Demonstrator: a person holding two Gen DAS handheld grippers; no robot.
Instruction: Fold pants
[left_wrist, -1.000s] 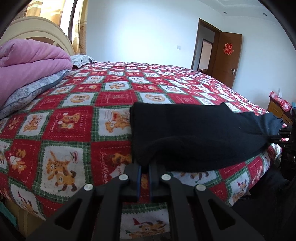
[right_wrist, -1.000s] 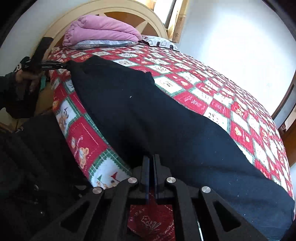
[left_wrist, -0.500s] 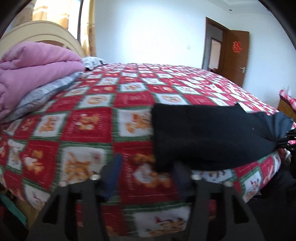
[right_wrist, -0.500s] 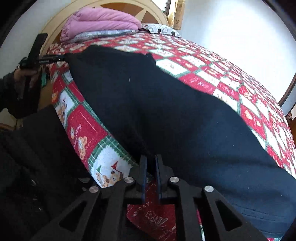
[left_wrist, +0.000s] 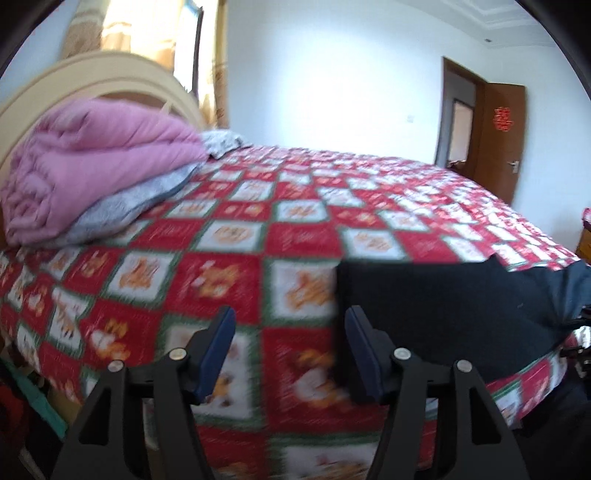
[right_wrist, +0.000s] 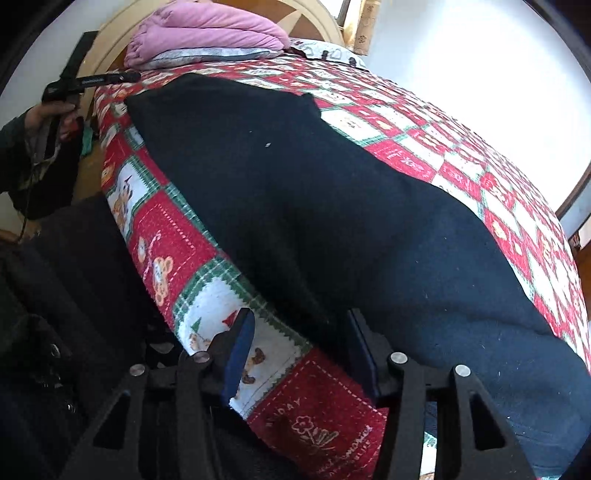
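Note:
Dark navy pants (right_wrist: 332, 206) lie folded lengthwise along the near edge of the bed; in the left wrist view the pants (left_wrist: 443, 299) show at the right. My left gripper (left_wrist: 290, 332) is open and empty, just left of the pants' end, above the bedspread. My right gripper (right_wrist: 299, 332) is open and empty at the bed's edge, its right finger against the pants' near hem. The left gripper (right_wrist: 92, 79) also shows at the far end of the pants in the right wrist view.
The bed has a red, white and green patchwork bedspread (left_wrist: 229, 266). A pink quilt (left_wrist: 92, 166) on a grey pillow lies by the cream headboard (left_wrist: 92, 74). A brown door (left_wrist: 498, 133) stands open at the back right. My dark clothing (right_wrist: 66, 295) is by the bed.
Both grippers were shut on the pants' near edge a second ago; both have opened and let go. The left gripper has swung to the left, away from the pants.

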